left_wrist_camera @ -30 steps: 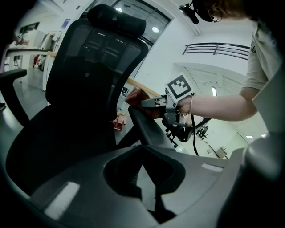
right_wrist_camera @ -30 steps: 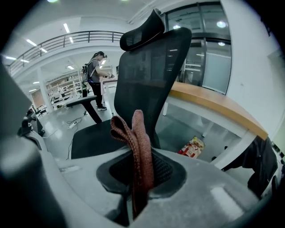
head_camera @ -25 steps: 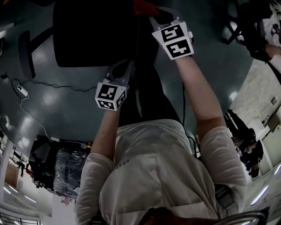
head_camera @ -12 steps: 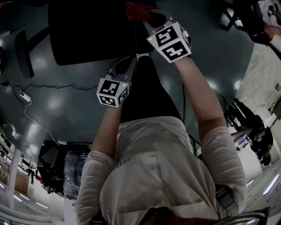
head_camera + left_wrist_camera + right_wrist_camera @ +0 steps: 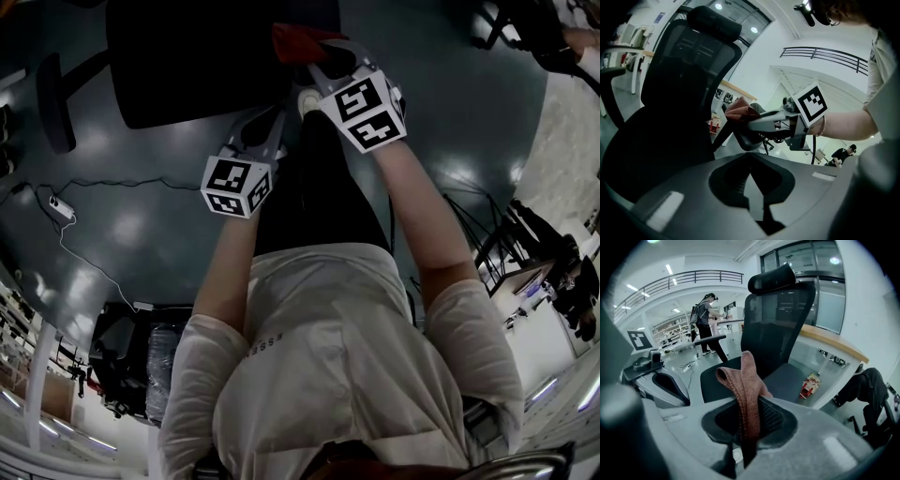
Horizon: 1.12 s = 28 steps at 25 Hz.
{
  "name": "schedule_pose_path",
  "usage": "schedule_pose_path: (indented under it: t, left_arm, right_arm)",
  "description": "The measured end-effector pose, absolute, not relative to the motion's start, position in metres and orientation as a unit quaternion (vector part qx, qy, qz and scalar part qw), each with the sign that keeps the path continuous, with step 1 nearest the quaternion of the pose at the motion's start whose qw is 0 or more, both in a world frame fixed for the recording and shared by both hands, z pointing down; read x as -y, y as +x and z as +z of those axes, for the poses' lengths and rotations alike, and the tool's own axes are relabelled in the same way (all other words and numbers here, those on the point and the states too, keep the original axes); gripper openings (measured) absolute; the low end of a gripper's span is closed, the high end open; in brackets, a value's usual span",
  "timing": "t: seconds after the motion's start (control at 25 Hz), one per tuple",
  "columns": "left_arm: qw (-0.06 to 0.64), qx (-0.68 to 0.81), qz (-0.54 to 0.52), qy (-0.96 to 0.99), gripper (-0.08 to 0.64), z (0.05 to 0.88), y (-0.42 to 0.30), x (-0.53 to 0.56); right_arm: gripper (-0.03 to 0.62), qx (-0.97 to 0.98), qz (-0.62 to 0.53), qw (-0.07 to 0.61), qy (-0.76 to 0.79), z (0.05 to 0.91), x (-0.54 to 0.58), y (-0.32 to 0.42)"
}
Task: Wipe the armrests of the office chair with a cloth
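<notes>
Pinkish-red cloth (image 5: 747, 390) is clamped between the 2 jaws of the right gripper (image 5: 745, 427), with a loop standing above them and a tail hanging below. From the head view the cloth (image 5: 300, 39) is at the right edge of the black office chair (image 5: 187, 66). In the left gripper view it sits just above a dark armrest (image 5: 745, 138) on that side, and whether it touches cannot be told. The chair's other armrest (image 5: 53, 103) stands well apart on the far side of the seat.

The left gripper (image 5: 752, 187) has its jaws drawn together with nothing between them. It is held lower and nearer the person than the right gripper, pointing at the front of the seat.

The chair has a mesh back and a headrest (image 5: 771, 277). The floor (image 5: 141, 225) is a smooth, glossy grey-green that mirrors the ceiling lights. A power strip (image 5: 61, 206) and its thin cable lie on it beside the chair. The room is large, with white walls, a railed balcony (image 5: 679, 280) above, tall glass panels, and a wooden ledge (image 5: 829, 341) behind the chair. 1 other person (image 5: 705, 322) stands at a table in the background.
</notes>
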<state>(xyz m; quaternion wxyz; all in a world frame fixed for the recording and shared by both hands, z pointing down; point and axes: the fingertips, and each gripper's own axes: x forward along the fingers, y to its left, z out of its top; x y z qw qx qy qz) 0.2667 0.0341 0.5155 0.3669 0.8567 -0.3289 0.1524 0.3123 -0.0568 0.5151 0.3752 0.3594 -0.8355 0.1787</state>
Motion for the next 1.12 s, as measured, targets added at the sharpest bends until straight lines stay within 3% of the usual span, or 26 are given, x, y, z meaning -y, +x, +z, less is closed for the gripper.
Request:
schedule_pose_path:
  t: [0.6,1.12]
  left_arm:
    - [0.355,0.322,0.145,0.866,0.017,0.500,0.254,-0.051]
    - [0.327,0.350,0.130,0.868,0.017,0.487,0.272,-0.005]
  right_arm:
    - [0.051,0.832,0.264,0.343,0.347,0.507,-0.036,0.309]
    - [0.051,0.802,0.237,0.314,0.450,0.499,0.098,0.419]
